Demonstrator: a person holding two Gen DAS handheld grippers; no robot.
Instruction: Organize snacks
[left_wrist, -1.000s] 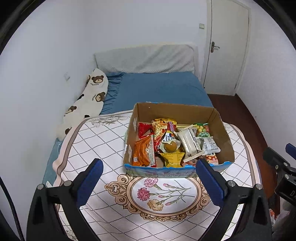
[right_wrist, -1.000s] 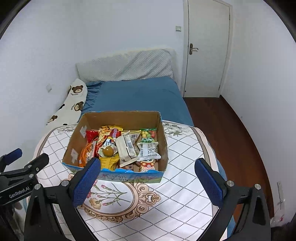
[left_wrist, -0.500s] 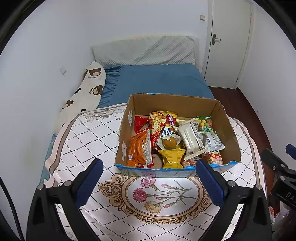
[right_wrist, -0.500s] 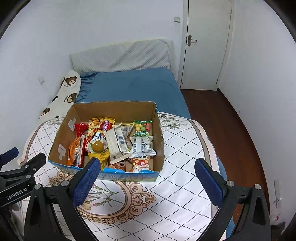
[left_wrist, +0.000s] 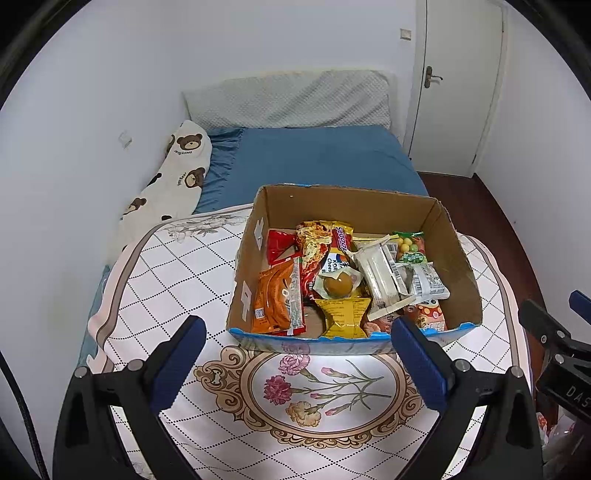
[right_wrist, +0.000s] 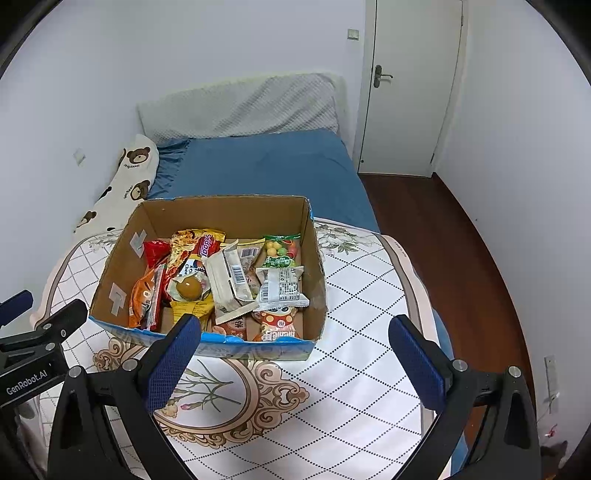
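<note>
Both tongs spread wide and empty over the bench, snack box just beyond

Left tongs (left_wrist: 295, 363) and right tongs (right_wrist: 295, 363) hover above the floral tablecloth (left_wrist: 321, 391); at 9 o'clock in the right view, a body marked "GenRobot.AI". At 12 o'clock the cardboard box (left_wrist: 458, 258) holds snacks: an orange packet (left_wrist: 277, 299), a "Sedaap" noodle pack (left_wrist: 341, 240), a barcoded white wrapper (right_wrist: 282, 290). Farther off, the blue bed (left_wrist: 317, 158) and a bear-print pillow (left_wrist: 173, 173)

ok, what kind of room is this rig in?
Almost certainly a bedroom: a bed with a blue sheet, a bear-print pillow against the wall and a closed white door. The snack box sits on a patterned cloth.
</note>
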